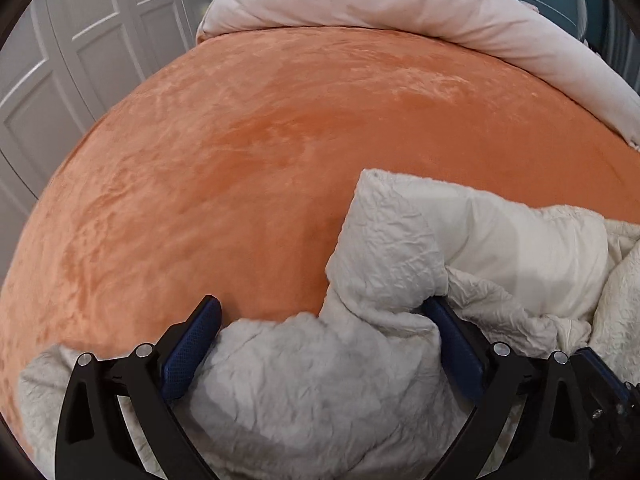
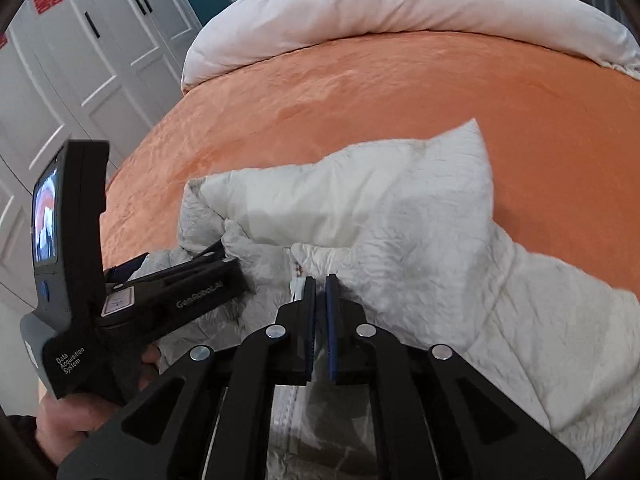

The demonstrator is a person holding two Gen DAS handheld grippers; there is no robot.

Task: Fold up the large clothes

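A large crinkled white padded garment (image 1: 384, 264) lies bunched at the near edge of the orange bed cover (image 1: 248, 152). It also shows in the right wrist view (image 2: 400, 216). My left gripper (image 1: 320, 312) is open, its blue pads (image 1: 192, 352) spread wide on either side of a fold of the garment. In the right wrist view the left gripper (image 2: 188, 276) lies to the left on the garment. My right gripper (image 2: 320, 284) is shut on the garment's edge near a zip or seam.
A rolled pale duvet (image 1: 400, 4) lies along the far side of the bed. White wardrobe doors (image 2: 80, 64) stand to the left beyond the bed edge. The orange cover (image 2: 360, 88) stretches between garment and duvet.
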